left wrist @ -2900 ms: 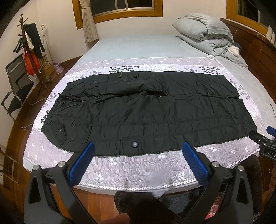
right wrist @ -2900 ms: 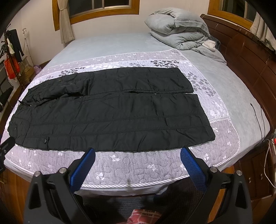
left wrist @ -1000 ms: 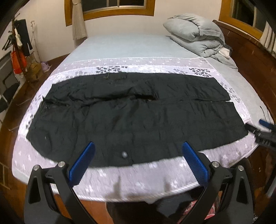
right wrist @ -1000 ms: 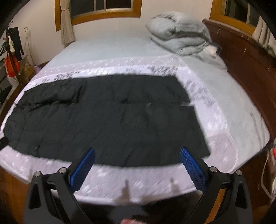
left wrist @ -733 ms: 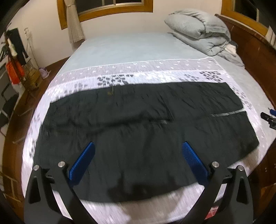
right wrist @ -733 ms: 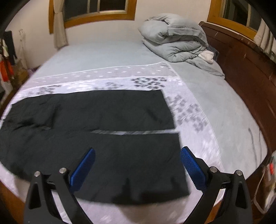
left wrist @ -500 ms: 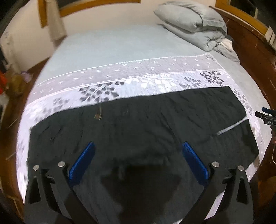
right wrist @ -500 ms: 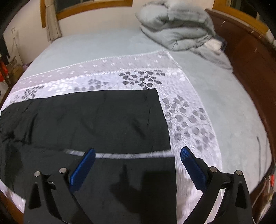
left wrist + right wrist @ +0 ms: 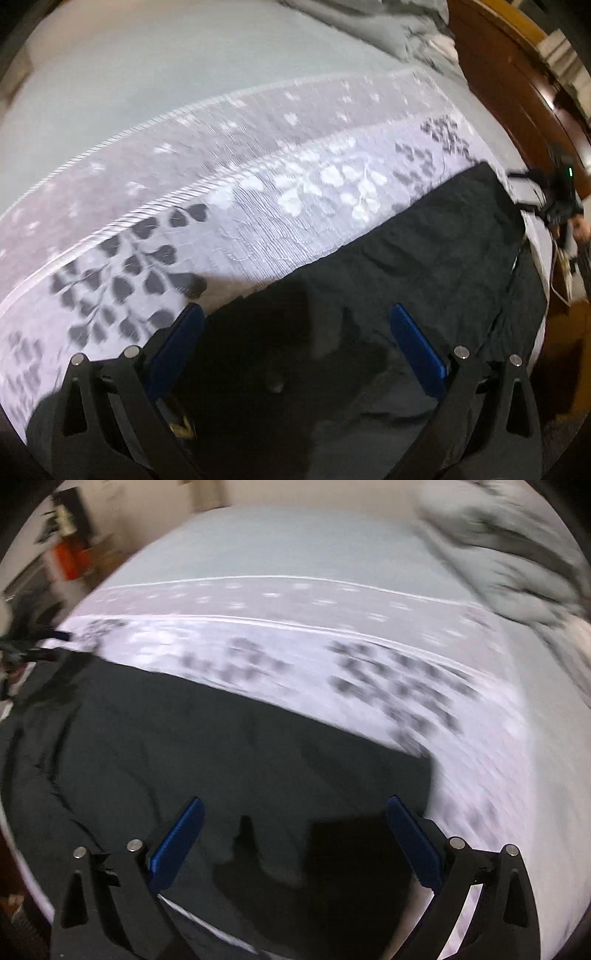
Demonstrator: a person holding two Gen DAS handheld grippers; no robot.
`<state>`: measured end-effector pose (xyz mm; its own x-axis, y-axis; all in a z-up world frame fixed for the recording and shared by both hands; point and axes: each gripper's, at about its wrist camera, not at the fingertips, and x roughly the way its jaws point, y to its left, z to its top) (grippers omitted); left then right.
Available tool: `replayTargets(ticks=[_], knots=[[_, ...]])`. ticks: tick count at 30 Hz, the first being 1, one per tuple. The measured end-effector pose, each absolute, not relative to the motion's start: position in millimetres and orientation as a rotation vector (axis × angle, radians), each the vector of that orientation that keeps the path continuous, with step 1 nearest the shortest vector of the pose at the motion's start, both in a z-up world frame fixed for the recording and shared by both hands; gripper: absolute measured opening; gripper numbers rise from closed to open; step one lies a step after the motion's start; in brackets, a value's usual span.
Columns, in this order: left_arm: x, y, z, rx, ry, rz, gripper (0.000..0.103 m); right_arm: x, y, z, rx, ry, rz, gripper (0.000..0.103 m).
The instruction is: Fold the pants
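Observation:
The black pants [image 9: 436, 258] lie flat across the bed. My left gripper [image 9: 295, 343] is open and empty, low over the far leg near the waist end, by the pants' far edge. My right gripper [image 9: 291, 834] is open and empty, low over the far leg [image 9: 221, 753] near its cuff end; the cuff corner [image 9: 424, 775] lies just beyond the right finger. The right gripper also shows in the left wrist view [image 9: 554, 195] at the far right. The left gripper shows in the right wrist view [image 9: 26, 646] at the far left. Both views are blurred.
The bed has a lilac floral quilted band [image 9: 295, 192] and a pale blue sheet [image 9: 295, 542] beyond. A grey folded duvet [image 9: 517, 546] lies at the far right by the wooden headboard [image 9: 517, 85]. A clothes rack [image 9: 66, 535] stands at the far left.
Both grippers have moved forward over the bed and come down close to the pants' far leg. They stay open. The pants have not moved.

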<state>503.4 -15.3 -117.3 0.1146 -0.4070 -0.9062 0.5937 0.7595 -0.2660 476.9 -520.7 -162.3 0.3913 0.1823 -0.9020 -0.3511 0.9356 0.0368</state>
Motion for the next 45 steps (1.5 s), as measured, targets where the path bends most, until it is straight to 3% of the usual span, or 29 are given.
replayTargets(ticks=[10,22,26,29,31,34,37,39,41,43,44,45], knots=[[515.1,-25.6,-151.1,0.286,1.368,-0.879,0.100,552.7,-422.4,-185.1,-0.399,1.221,0.638,0.099],[520.0,-35.5,-158.4,0.303,1.403,-0.880,0.100,559.6,-394.6,-222.5,-0.556,1.338,0.709,0.097],[515.1,-42.1,-160.9,0.372,1.387,-0.889,0.100,561.7,-392.8,-228.8,-0.506,1.377,0.725,0.085],[514.4,-45.3,-163.9,0.386,1.384,-0.881,0.100,556.1,-392.3,-225.7,-0.524,1.351,0.731,0.069],[515.1,-45.7,-165.2,0.378,1.383,-0.873,0.100,553.5,-395.0,-222.6,-0.534,1.337,0.722,0.041],[512.8,-50.9,-168.3,0.403,1.366,-0.870,0.100,550.9,-397.3,-216.7,-0.543,1.323,0.715,0.023],[509.8,-58.6,-173.1,0.458,1.355,-0.869,0.100,549.0,-398.3,-211.0,-0.565,1.297,0.710,0.010],[510.5,-60.4,-174.6,0.462,1.354,-0.873,0.100,543.1,-398.9,-207.3,-0.583,1.279,0.714,0.008],[512.0,-60.8,-174.7,0.461,1.354,-0.870,0.095,535.1,-398.7,-202.6,-0.598,1.264,0.713,0.007],[515.4,-56.5,-172.7,0.451,1.343,-0.845,0.069,529.8,-398.2,-198.0,-0.609,1.243,0.709,0.006],[518.4,-52.0,-170.6,0.436,1.336,-0.827,0.061,528.9,-400.3,-197.9,-0.611,1.230,0.706,0.006],[519.9,-47.3,-169.7,0.424,1.334,-0.813,0.044,525.7,-401.9,-193.9,-0.610,1.213,0.702,0.006]])
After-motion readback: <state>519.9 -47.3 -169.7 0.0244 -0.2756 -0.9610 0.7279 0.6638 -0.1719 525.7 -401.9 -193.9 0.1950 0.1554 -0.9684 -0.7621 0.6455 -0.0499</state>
